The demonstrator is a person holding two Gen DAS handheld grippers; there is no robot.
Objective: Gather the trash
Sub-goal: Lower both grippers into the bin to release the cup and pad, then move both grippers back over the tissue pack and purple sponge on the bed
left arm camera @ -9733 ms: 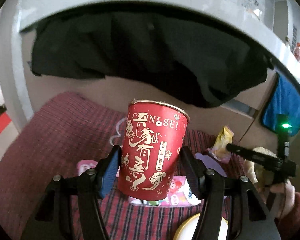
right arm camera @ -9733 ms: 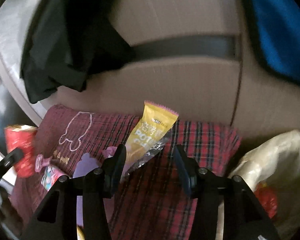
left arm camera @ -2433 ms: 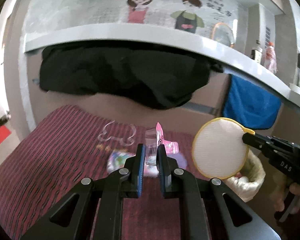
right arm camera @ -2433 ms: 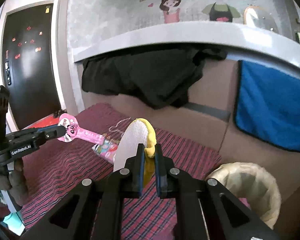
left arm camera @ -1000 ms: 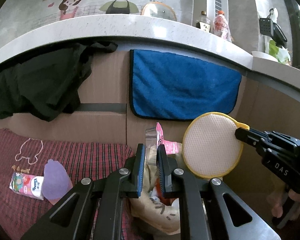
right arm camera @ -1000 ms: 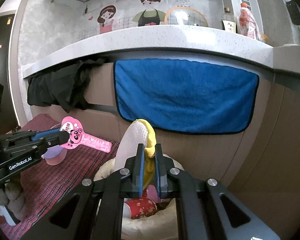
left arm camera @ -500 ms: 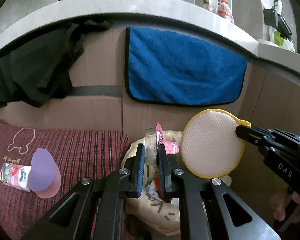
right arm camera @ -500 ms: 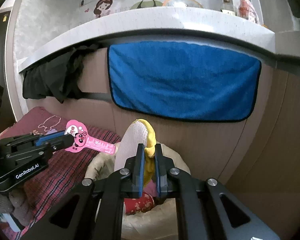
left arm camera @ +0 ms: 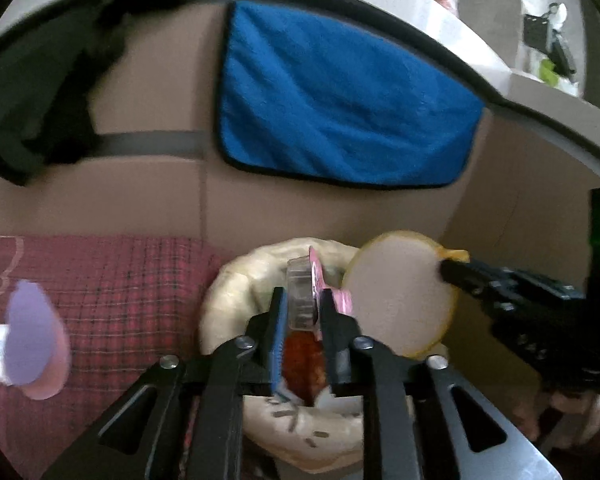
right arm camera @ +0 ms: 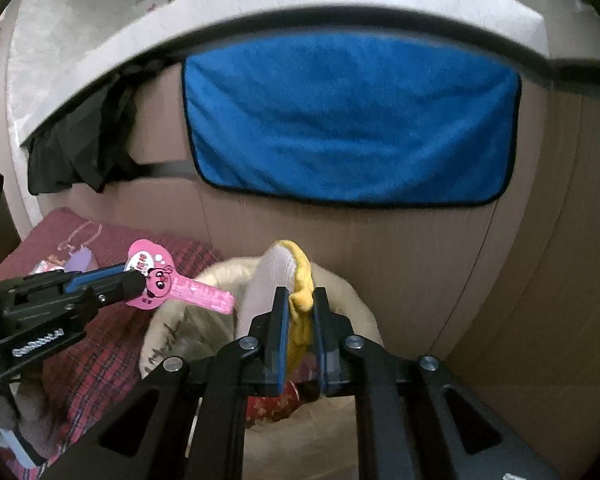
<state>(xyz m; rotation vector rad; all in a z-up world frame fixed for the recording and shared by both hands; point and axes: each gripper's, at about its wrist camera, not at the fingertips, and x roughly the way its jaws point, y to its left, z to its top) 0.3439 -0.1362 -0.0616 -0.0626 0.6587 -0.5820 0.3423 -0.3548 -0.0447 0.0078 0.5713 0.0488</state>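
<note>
A cream trash bag [left arm camera: 228, 288] stands open beside the red plaid cushion, with a red cup [left arm camera: 302, 360] inside. My left gripper [left arm camera: 302, 296] hangs right over the bag's mouth. Its jaws are opening, and the pink blister package [left arm camera: 300, 292] still stands between the pads, touching both. In the right wrist view that package [right arm camera: 180, 286] sticks out level from the left gripper [right arm camera: 136, 280]. My right gripper [right arm camera: 300, 296] is also over the bag [right arm camera: 348, 292]. Its jaws are opening too, with the yellow-rimmed round pad [right arm camera: 300, 280] still pinched by its rim. The pad's white face [left arm camera: 400, 296] shows in the left view.
A purple lid [left arm camera: 32, 340] and a pink-white carton lie on the plaid cushion [left arm camera: 132, 280] to the left. A blue towel [left arm camera: 340, 112] and a black cloth [left arm camera: 32, 100] hang on the brown panel behind. A hand [left arm camera: 560, 404] holds the right gripper's grip.
Both grippers have sunk closer to the bag's mouth. The gap between each pair of jaws has widened slightly, while the package and the pad stay between them.
</note>
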